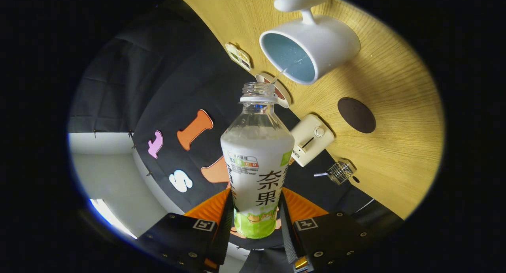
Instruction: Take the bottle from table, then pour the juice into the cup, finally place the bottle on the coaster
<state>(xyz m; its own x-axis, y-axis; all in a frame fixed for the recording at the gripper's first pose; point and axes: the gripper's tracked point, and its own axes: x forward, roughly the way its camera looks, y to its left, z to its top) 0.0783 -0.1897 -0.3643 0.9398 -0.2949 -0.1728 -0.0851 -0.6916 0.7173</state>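
2 fingers (227, 221) of the tongs (255, 221) press on the lower part of the bottle (257, 162), 1 on each side, so the tongs are pinching it at the bottom centre of the frame. The bottle has no cap and its open mouth points away from the fingers, toward the cup (312, 48) in the upper centre of the frame. A thin stream of juice (278, 74) leaves the mouth and reaches the pale blue inside of the white cup. The bottle is about half full of a whitish liquid, with a white and green label. The cup stands on the wooden worktop (395, 107), and its handle (298, 4) is at the top of the frame. To the right of the bottle neck, in the centre right of the frame, the dark round coaster (356, 115) lies flat on the worktop, apart from the cup. Between the coaster and the bottle there is a cream toaster (311, 138), and lower right a small wire basket (340, 172). Just behind the mouth of the bottle I see a round white thing with red (281, 94), partly hidden, and I cannot tell what it is.
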